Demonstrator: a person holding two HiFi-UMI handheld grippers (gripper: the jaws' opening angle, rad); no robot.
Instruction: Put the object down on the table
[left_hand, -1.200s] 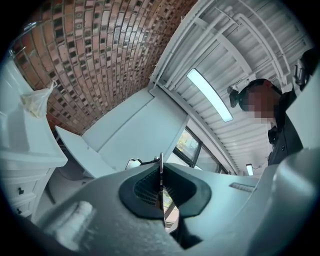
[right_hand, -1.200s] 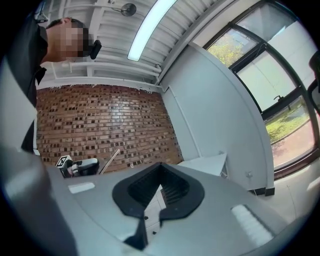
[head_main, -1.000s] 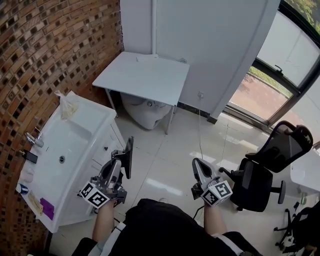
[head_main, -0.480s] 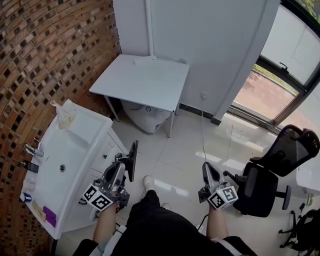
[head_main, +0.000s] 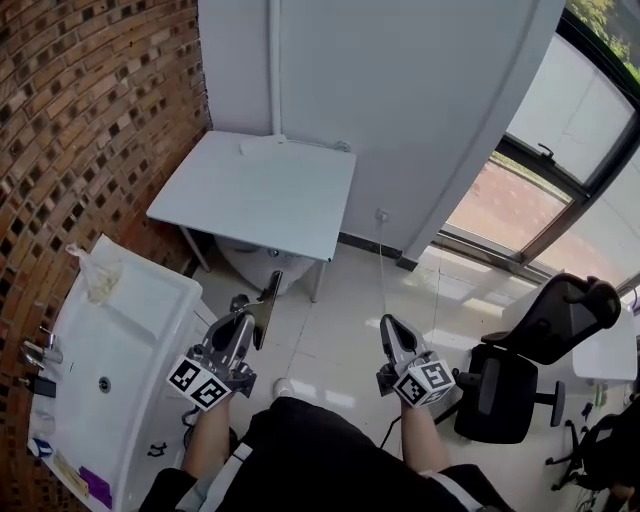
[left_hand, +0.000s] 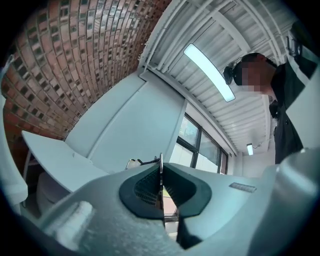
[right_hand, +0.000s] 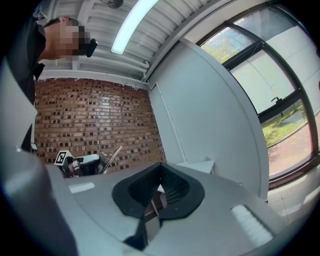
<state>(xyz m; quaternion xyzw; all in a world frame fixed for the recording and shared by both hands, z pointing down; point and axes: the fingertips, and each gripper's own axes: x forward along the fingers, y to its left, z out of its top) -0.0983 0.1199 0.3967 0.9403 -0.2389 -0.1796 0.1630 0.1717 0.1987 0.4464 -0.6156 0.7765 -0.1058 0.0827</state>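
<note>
Here, left tool (head_main: 244, 322) pinches thin panel (head_main: 268, 300).

Bright daylight thru window (head_main: 560, 190); glare patches on floor (head_main: 445, 290) just below it. The bench (head_main: 255, 195), well left of window, evenly lit w/ soft shadow under. Both gripper views: heavy fisheye, black vignette at edges, ceiling tube (left_hand: 209, 71) above window blown out, close foreground soft.

— Where's the table (head_main: 260, 190)?
— Ahead, in the corner: brick wall (head_main: 90, 120) on its left, plain wall (head_main: 400, 100) behind.
— And the sink (head_main: 130, 340)?
— Left, along the bricks, nearer than the table. Chair (head_main: 555, 315) on the right, window (head_main: 560, 170) behind it.
</note>
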